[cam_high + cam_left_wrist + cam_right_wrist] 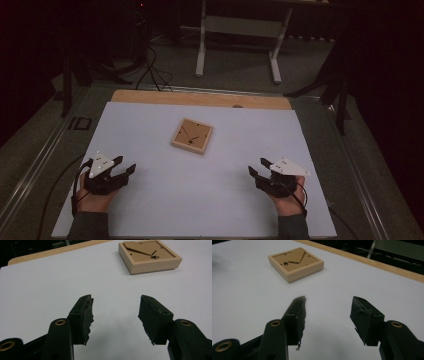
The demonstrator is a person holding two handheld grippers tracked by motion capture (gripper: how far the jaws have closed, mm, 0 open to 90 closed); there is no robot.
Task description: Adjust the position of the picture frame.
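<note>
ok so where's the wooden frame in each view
High view: the wooden frame lies flat just above the middle of the white board, ahead of both grippers.
Left gripper view: top right corner, beyond the open jaws.
Right gripper view: upper left, beyond the open jaws.
Shared landmark: the bare wooden strip along the far edge of the board.

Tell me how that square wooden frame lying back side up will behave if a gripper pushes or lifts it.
The wooden frame lies flat on the white tabletop, so it would likely slide, not tip or roll. Its thick wooden sides look stiff and should give the jaws firm edges. The thin backing panel looks weaker; it probably should not be pressed.
</note>
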